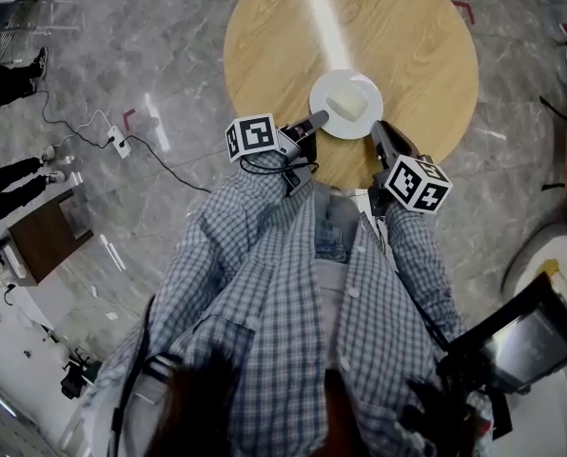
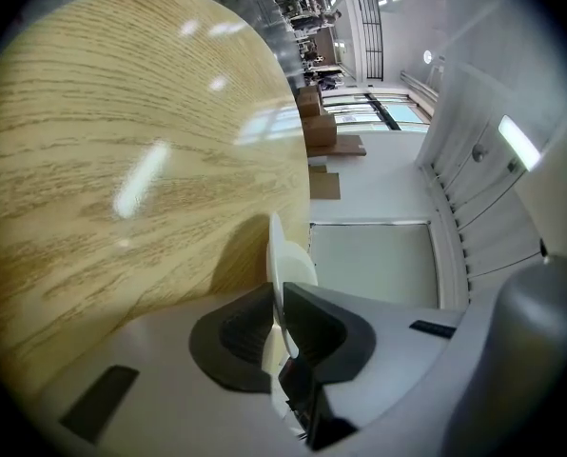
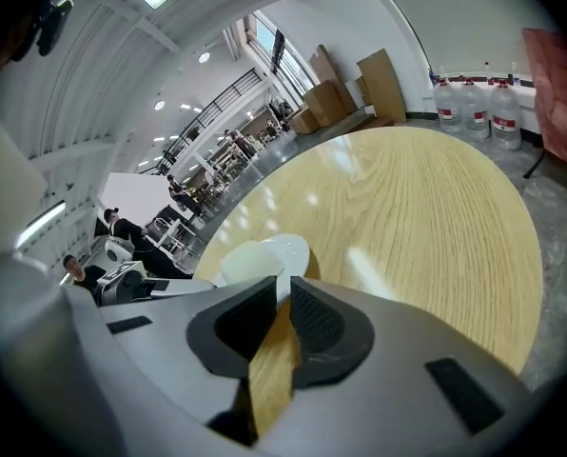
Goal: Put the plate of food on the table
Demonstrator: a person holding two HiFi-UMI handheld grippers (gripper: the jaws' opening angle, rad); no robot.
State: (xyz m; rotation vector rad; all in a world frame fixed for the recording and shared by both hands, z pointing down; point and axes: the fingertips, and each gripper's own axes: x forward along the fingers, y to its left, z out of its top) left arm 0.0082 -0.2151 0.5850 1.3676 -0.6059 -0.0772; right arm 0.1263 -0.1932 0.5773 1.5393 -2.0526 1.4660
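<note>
- A person in a checked shirt (image 1: 293, 312) is standing at the 6 o'clock edge of the table (image 1: 407, 36) and is holding one gripper in each hand.
- The left gripper (image 1: 314, 120) is reaching to the plate (image 1: 346, 75) at about 8 o'clock of its rim. In the left gripper view its jaws are standing almost together, and the left gripper (image 2: 276, 298) is pinching the thin white rim of the plate (image 2: 288, 265), which is showing edge-on between the dark pads.
- The right gripper (image 1: 379, 127) is coming to the plate at about 4 o'clock. In the right gripper view the right gripper (image 3: 282, 288) is pressing its narrow jaws on the rim of the plate (image 3: 288, 253); below the tips, the wood is showing through the small gap.
- The plate is carrying a pale block of food (image 1: 348, 104) and is lying level over the round wooden table, a little toward 6 o'clock from its centre. I cannot tell if the plate is already touching the wood.
- In the left gripper view the plate is throwing a shadow on the table (image 2: 122, 160) at its 9 o'clock side.
- Farther away, a power strip (image 1: 119, 142) with a cable is lying on the grey floor at 9 o'clock of the table.
</note>
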